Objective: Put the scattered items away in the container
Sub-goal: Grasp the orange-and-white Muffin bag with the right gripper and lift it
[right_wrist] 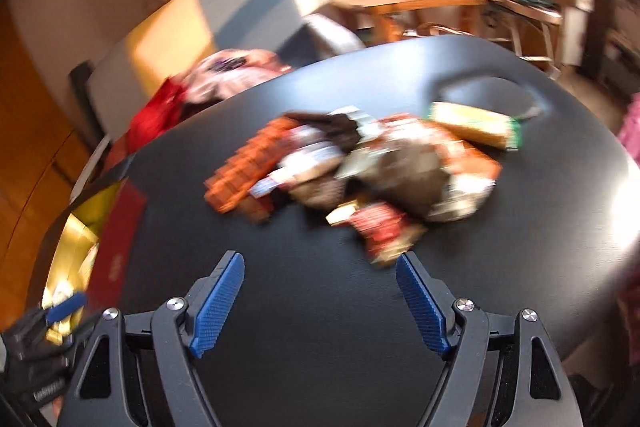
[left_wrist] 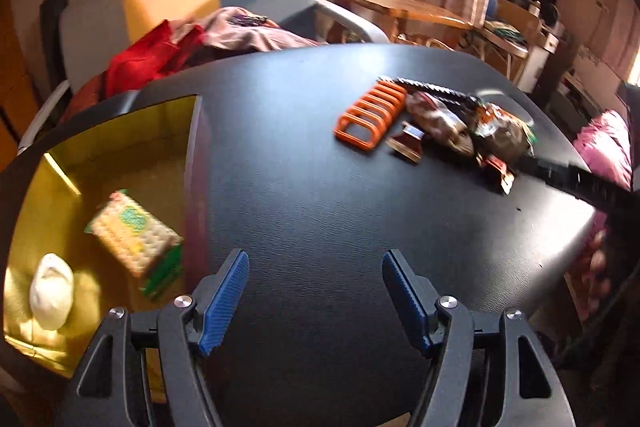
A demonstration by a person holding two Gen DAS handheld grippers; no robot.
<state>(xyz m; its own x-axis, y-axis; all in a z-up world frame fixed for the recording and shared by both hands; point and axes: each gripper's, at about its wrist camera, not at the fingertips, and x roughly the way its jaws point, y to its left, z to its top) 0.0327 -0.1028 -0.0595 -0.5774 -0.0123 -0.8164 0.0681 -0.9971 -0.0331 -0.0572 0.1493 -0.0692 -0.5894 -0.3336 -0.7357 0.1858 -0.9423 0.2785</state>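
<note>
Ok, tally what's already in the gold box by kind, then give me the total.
Cracker packet: 1
White round lump: 1
Total in the gold box: 2
The snack pile and the orange rack lie out on the black table; both grippers are open and hold nothing.
</note>
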